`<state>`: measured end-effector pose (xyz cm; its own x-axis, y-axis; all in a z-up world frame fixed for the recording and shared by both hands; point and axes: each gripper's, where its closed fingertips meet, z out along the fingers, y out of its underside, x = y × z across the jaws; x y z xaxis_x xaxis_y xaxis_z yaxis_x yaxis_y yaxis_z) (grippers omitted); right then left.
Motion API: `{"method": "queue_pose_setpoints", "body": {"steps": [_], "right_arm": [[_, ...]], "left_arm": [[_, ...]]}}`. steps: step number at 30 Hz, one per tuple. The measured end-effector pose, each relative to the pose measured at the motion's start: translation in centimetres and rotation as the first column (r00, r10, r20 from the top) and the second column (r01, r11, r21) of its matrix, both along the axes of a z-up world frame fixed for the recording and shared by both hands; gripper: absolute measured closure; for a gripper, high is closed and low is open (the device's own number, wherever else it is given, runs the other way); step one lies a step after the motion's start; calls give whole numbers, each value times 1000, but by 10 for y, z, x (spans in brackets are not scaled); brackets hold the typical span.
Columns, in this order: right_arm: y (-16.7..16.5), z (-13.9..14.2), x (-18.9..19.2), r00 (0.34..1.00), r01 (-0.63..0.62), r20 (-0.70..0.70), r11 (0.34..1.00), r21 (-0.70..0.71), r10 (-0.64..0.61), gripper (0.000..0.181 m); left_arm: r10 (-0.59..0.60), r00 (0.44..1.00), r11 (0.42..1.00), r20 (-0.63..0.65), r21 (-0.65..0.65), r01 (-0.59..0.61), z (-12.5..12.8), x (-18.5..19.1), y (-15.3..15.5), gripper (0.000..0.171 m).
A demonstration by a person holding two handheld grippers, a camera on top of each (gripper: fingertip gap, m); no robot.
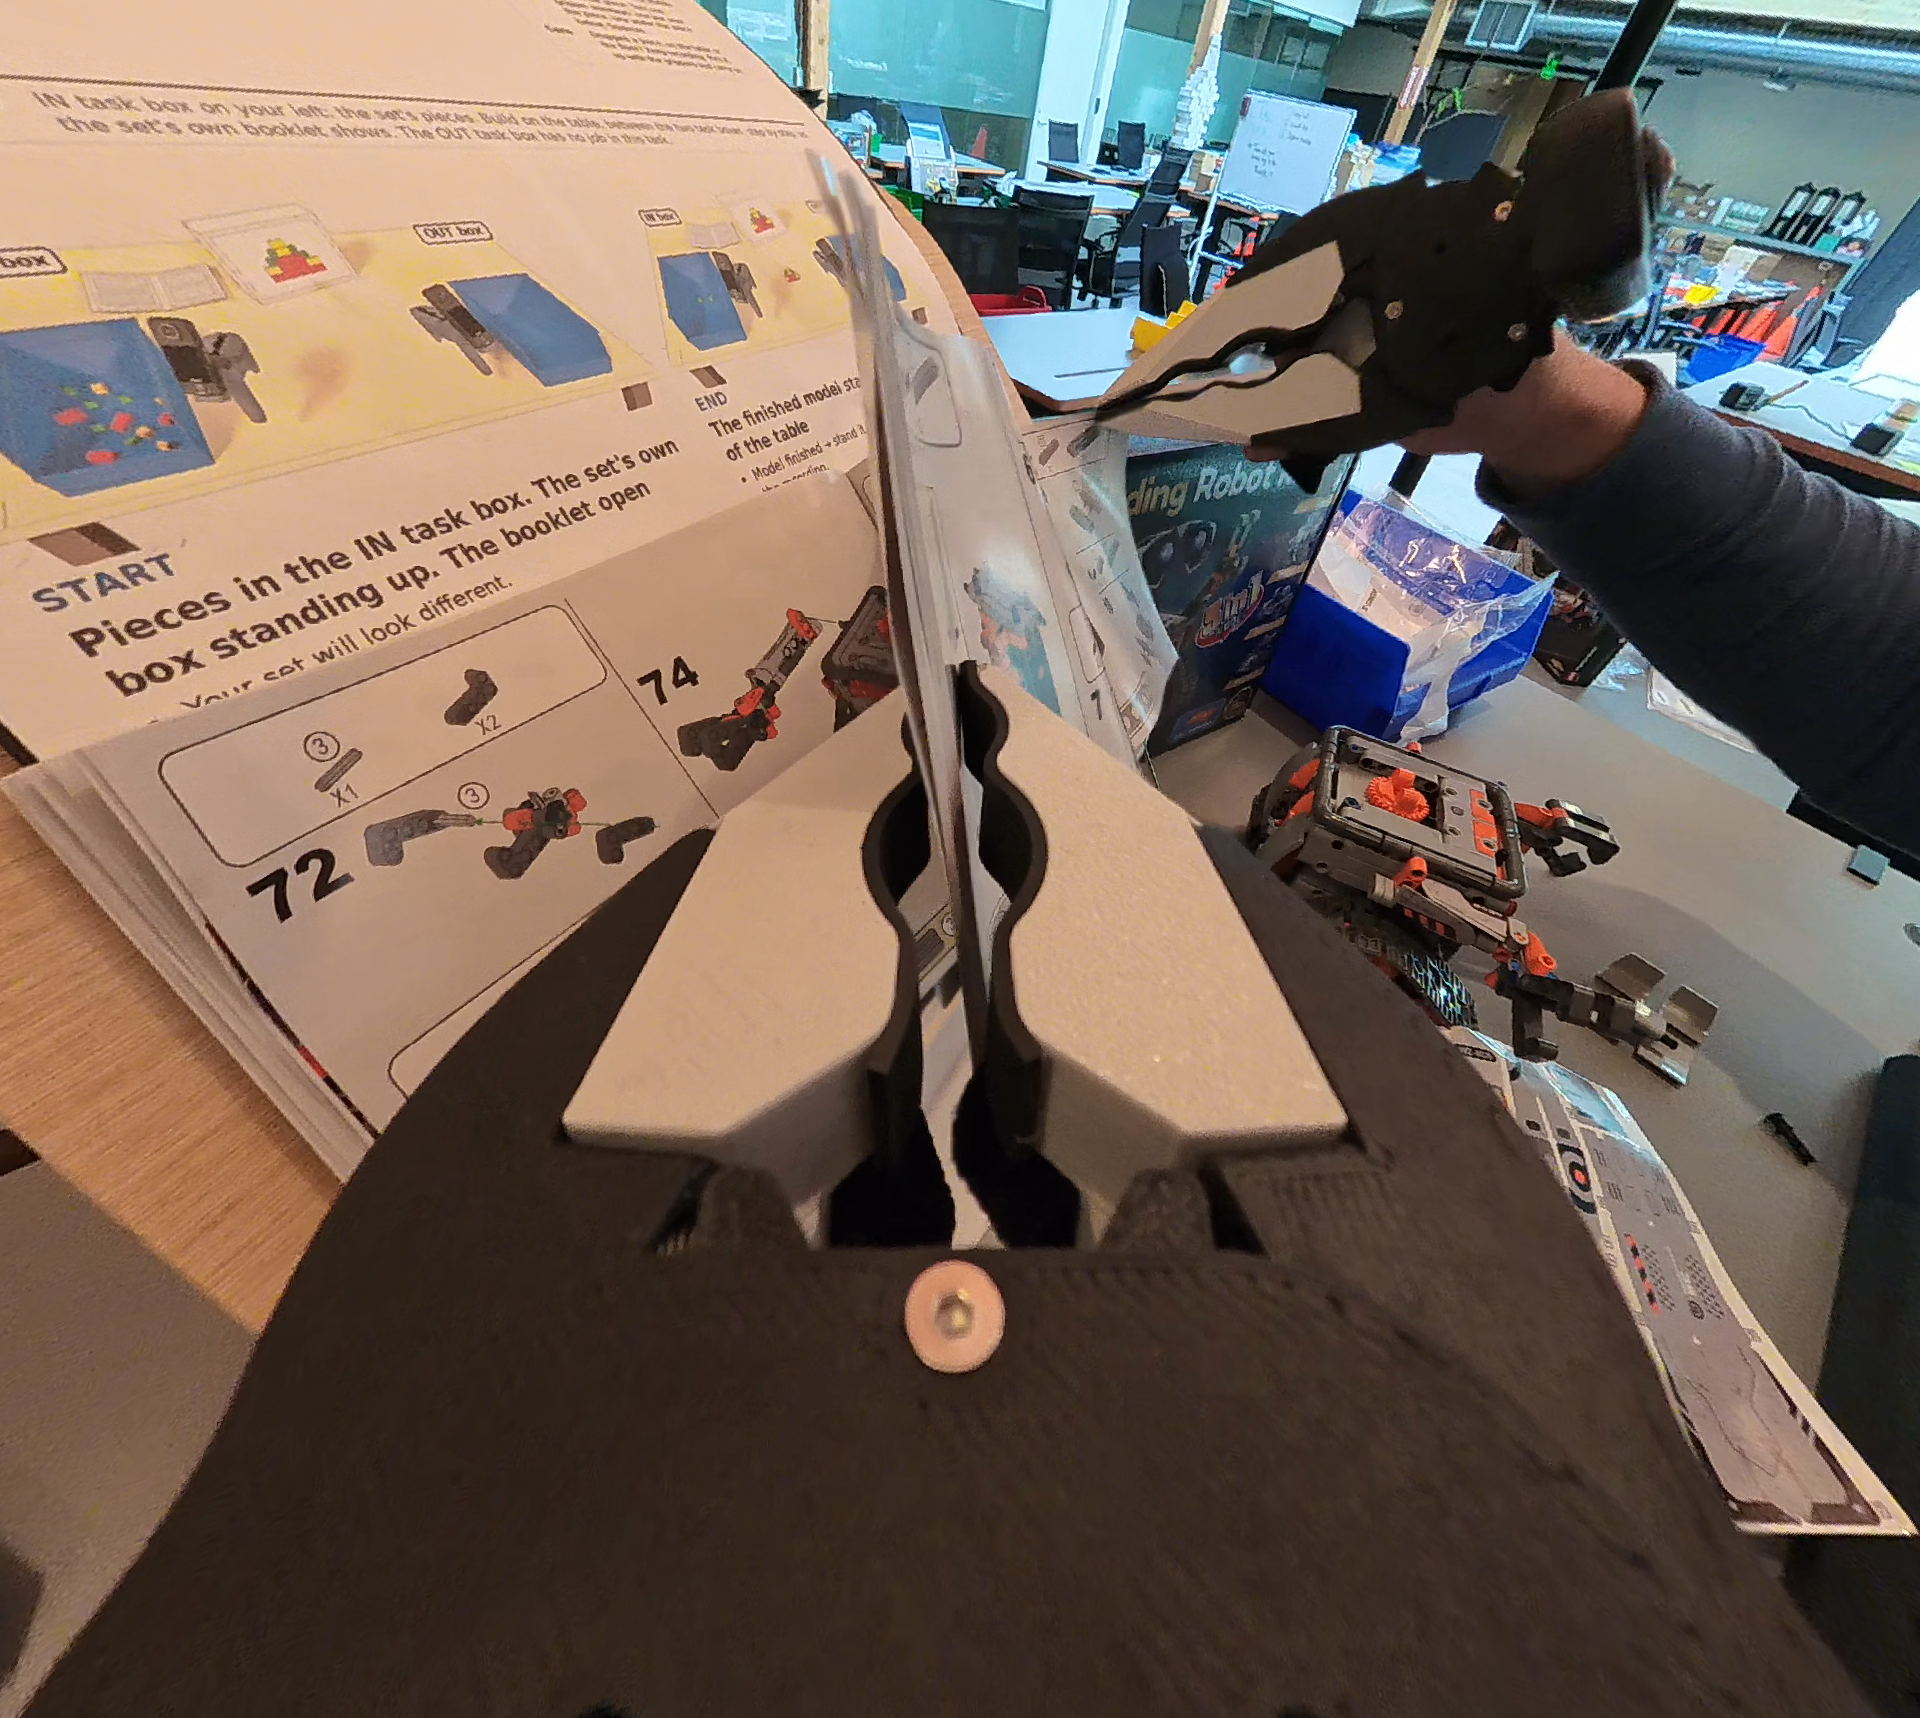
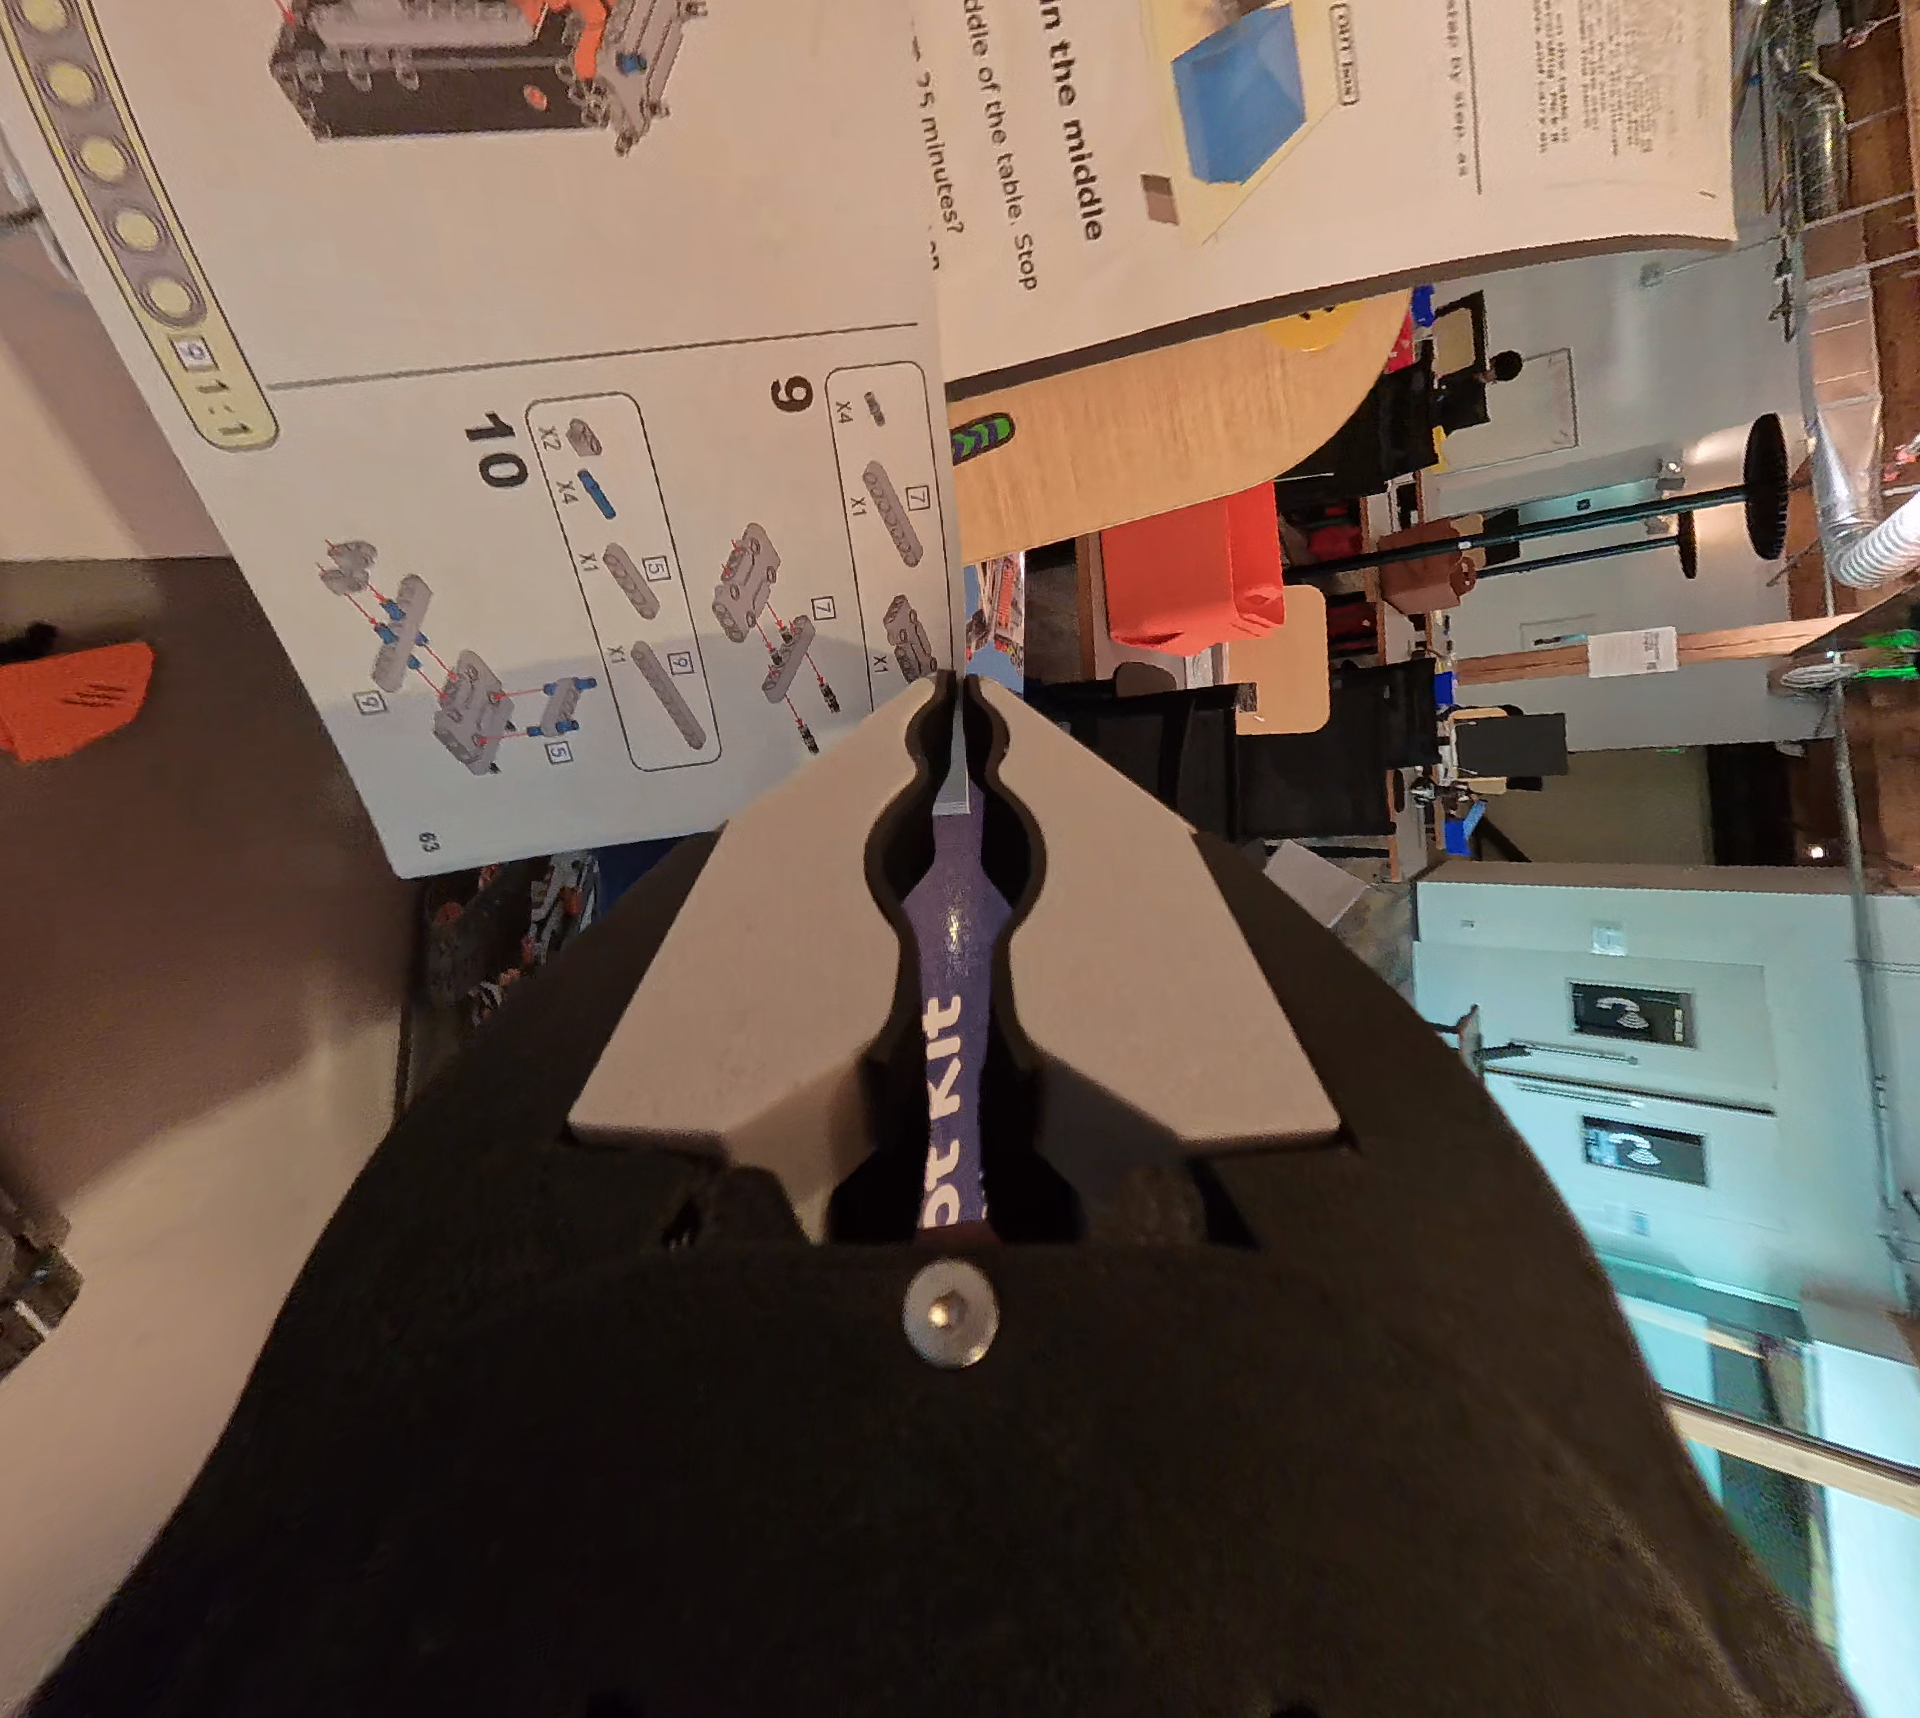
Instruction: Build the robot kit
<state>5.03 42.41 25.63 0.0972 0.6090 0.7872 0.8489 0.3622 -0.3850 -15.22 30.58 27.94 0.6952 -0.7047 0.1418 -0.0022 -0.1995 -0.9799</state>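
Note:
An open build booklet [image 1: 436,795] leans against a large printed sheet [image 1: 343,141] on a wooden board. My left gripper [image 1: 961,681] is shut on the lower edge of a lifted sheaf of booklet pages [image 1: 935,463], seen edge-on and standing upright. My right gripper [image 1: 1112,413], held by a hand in a dark sleeve, is shut on the upper corner of the same pages. In the right wrist view my right gripper [image 2: 956,683] pinches the page edge [image 2: 582,442], with a blue-purple cover strip between its fingers [image 2: 790,941].
A grey, black and orange robot model [image 1: 1403,858] stands on the grey table [image 1: 1714,837] to the right. Behind it are the kit box [image 1: 1226,567] and a blue bin [image 1: 1340,660] with a plastic bag. A printed strip [image 1: 1683,1273] lies at front right. An orange piece [image 2: 73,697] lies on the table. The gap from one gripper's tips to the other's is roughly 25 cm.

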Motion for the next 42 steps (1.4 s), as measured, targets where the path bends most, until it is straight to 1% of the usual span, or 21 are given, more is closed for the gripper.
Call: {"method": "queue_pose_setpoints", "body": {"steps": [6, 9, 12, 14, 17, 19, 21, 25, 27, 31, 33, 35, 36, 37, 38, 40, 41, 42], "right_arm": [[0, 18, -6, 996, 6, -90, 1000, -7, -7, 181], [-1, 25, -10, 993, 10, -118, 1000, -28, -13, 181], [-8, 21, -6, 995, 14, -94, 987, -161, -30, 181], [-17, 21, -3, 995, -6, -102, 963, -268, -22, 181], [-42, 30, -5, 982, -112, -186, 888, -446, 31, 181], [-54, 44, -9, 964, -187, -261, 846, -500, 59, 181], [-68, 59, -19, 931, -280, -355, 791, -544, 85, 181], [-97, 89, -50, 845, -452, -517, 703, -549, 139, 181], [-109, 97, -70, 808, -514, -565, 670, -536, 168, 181], [-124, 100, -113, 772, -569, -606, 637, -520, 195, 181], [-126, 94, -127, 781, -564, -589, 638, -524, 206, 181], [-127, 95, -136, 766, -578, -613, 623, -527, 193, 181], [-126, 94, -140, 770, -573, -609, 625, -529, 190, 181], [-124, 90, -140, 784, -556, -589, 641, -529, 194, 181], [-118, 85, -138, 807, -519, -561, 674, -525, 184, 181], [-103, 80, -125, 845, -431, -513, 761, -485, 152, 181], [-91, 77, -114, 872, -357, -474, 821, -446, 121, 181], [-81, 74, -102, 899, -282, -428, 869, -406, 92, 174]], "left_arm": [[19, 1000, 1000, -1, 7, -19, 1, -4, 1, 171], [59, 998, 998, -18, 22, -58, 0, -10, 4, 171], [94, 995, 995, -23, 25, -93, -4, -15, 9, 171], [80, 997, 997, -1, 10, -80, -6, -14, 10, 171], [94, 996, 996, -8, -2, -94, -11, -15, 13, 171], [97, 995, 995, -3, -3, -97, -10, -17, 13, 171], [102, 995, 995, -3, -5, -102, -11, -19, 13, 171], [105, 994, 994, -2, -10, -105, -12, -19, 15, 171], [99, 995, 995, 1, -14, -99, -13, -18, 15, 171], [96, 995, 995, 7, -18, -96, -14, -19, 15, 171], [91, 996, 996, 14, -22, -90, -14, -21, 14, 171], [86, 996, 996, 23, -25, -86, -14, -22, 14, 171], [86, 996, 996, 24, -28, -85, -15, -23, 14, 171], [86, 996, 996, 25, -29, -86, -15, -23, 14, 171], [86, 996, 996, 25, -30, -85, -15, -23, 14, 171], [85, 996, 996, 30, -28, -84, -14, -25, 14, 171], [83, 996, 996, 33, -29, -82, -13, -25, 13, 171], [82, 996, 996, 35, -29, -81, -13, -25, 13, 171]]}}
